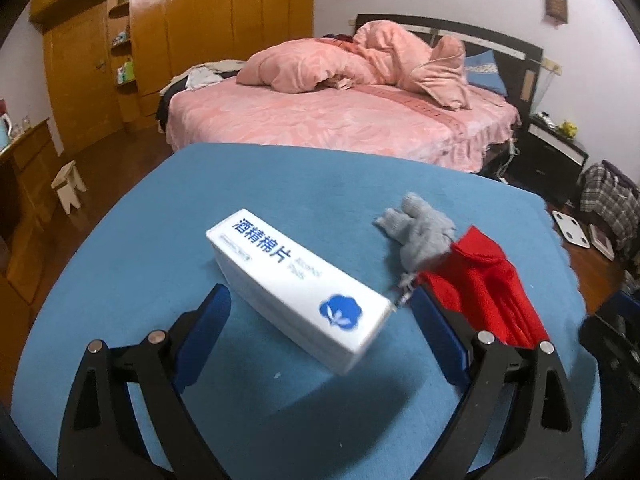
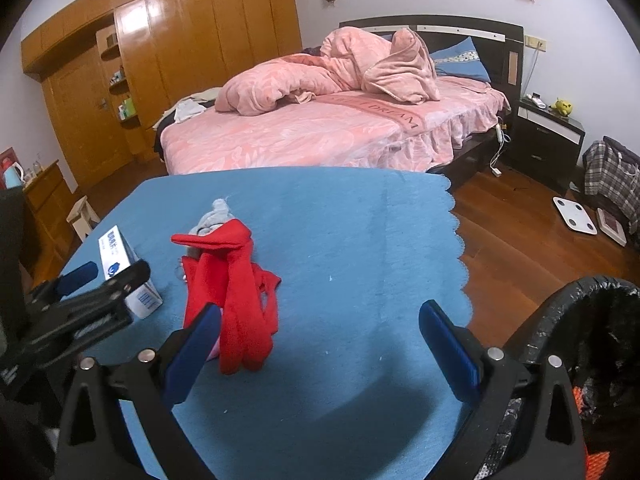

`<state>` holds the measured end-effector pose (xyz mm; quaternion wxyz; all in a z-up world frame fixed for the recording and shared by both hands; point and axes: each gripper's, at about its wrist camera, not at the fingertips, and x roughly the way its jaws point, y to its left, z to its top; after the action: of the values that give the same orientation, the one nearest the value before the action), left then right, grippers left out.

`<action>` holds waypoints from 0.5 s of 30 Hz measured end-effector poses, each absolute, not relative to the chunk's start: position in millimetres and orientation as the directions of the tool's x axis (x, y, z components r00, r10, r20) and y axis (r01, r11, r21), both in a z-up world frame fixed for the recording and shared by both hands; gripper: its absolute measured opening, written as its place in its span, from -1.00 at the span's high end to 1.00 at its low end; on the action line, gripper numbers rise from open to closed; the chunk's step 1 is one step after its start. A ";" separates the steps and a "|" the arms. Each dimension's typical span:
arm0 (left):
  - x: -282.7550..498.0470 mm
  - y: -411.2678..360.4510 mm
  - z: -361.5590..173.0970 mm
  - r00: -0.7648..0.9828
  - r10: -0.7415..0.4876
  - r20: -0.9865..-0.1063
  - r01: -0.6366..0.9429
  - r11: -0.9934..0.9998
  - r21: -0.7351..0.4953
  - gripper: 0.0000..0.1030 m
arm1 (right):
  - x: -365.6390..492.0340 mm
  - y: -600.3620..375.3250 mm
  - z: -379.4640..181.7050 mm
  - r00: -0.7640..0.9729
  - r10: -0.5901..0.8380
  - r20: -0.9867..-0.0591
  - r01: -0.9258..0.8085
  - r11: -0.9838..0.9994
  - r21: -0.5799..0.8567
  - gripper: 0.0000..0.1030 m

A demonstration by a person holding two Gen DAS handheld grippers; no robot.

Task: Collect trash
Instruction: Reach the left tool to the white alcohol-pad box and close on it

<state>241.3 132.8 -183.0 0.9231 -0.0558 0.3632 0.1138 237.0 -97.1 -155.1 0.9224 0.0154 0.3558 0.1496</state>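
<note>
A white box with blue print [image 1: 296, 286] lies slantwise on the blue table cloth [image 1: 280, 184]. My left gripper [image 1: 320, 312] is open and straddles the box's near end without touching it. Right of the box lie a grey sock [image 1: 420, 236] and a red cloth [image 1: 492, 284]. In the right wrist view the red cloth [image 2: 236, 300] lies just ahead of my open right gripper [image 2: 320, 332], nearer its left finger, with the grey sock [image 2: 214, 216] behind it. The box [image 2: 128, 272] and the left gripper [image 2: 100, 284] show at the left.
A bin lined with a black bag [image 2: 592, 344] stands at the table's right edge, beside my right gripper. Beyond the table is a bed with pink bedding [image 2: 320, 128], a wooden wardrobe [image 2: 180, 40], a dark nightstand [image 2: 548, 140], a small stool [image 1: 68, 186] and a white scale [image 2: 574, 220].
</note>
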 end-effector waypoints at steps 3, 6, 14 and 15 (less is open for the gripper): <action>238.2 139.3 -183.5 0.706 0.180 -0.685 -0.267 0.963 -0.022 -0.74 | 237.2 -97.8 -155.4 0.700 0.291 -0.653 -0.268 0.954 0.137 -0.88; 227.3 150.6 -182.9 0.707 0.176 -0.685 -0.276 0.960 -0.037 -0.74 | 238.4 -95.1 -157.3 0.696 0.294 -0.655 -0.275 0.952 0.136 -0.88; 212.1 176.2 -177.2 0.698 0.172 -0.695 -0.308 0.948 -0.075 -0.74 | 241.0 -82.3 -161.9 0.683 0.311 -0.661 -0.296 0.945 0.140 -0.88; 215.7 177.1 -178.7 0.692 0.164 -0.703 -0.309 0.948 -0.083 -0.74 | 241.3 -80.0 -162.0 0.681 0.314 -0.661 -0.300 0.944 0.139 -0.88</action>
<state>215.7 177.1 -178.7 0.9147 -0.0976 0.3703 0.1292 241.3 -80.0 -162.0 0.9168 0.0093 0.3623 0.1675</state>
